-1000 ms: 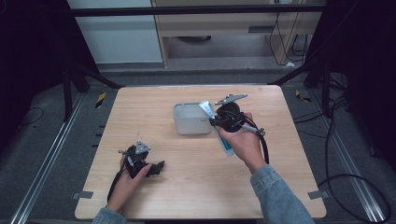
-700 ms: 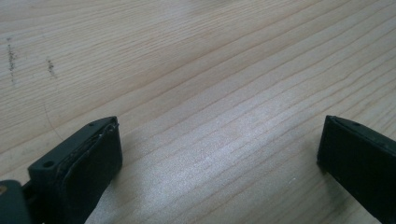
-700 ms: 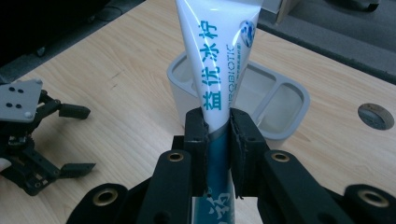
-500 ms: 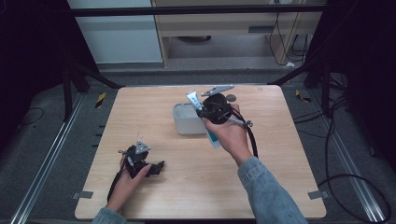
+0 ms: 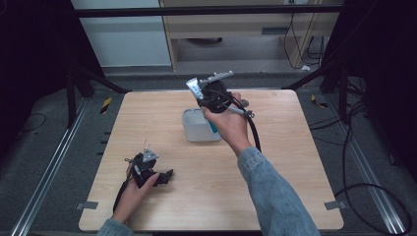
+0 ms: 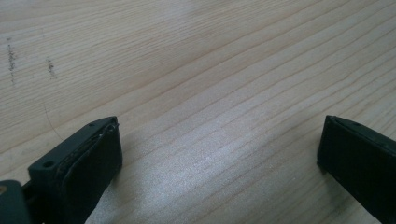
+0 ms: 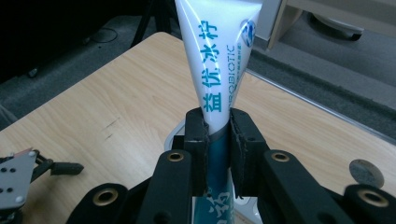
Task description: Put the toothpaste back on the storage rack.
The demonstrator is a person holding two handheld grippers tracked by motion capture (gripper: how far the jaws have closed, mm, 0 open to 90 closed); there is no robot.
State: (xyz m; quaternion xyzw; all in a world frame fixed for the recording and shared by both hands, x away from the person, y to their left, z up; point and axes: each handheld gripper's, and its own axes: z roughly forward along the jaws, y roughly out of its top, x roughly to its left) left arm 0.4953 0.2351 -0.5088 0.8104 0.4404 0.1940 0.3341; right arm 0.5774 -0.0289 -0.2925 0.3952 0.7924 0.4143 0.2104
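My right gripper [image 5: 202, 97] is shut on a white and teal toothpaste tube [image 5: 193, 87], held in the air over a pale grey box [image 5: 199, 132] at the table's middle back. In the right gripper view the pads [image 7: 196, 140] pinch the tube [image 7: 219, 60] across its middle. Its flat crimped end points away from me and its teal end hangs toward the box [image 7: 173, 135]. My left gripper [image 5: 166, 178] rests on the table at the front left. Its jaws stand wide apart [image 6: 219, 158] over bare wood with nothing between them.
The wooden table [image 5: 295, 162] has free room to the right and in front of the box. A small round disc [image 7: 363, 171] lies on the table near the box. Dark frame posts and cables stand around the table's edges.
My right gripper has carried the tube up and to the left, from beside the box's right side to above it. The left gripper has stayed put.
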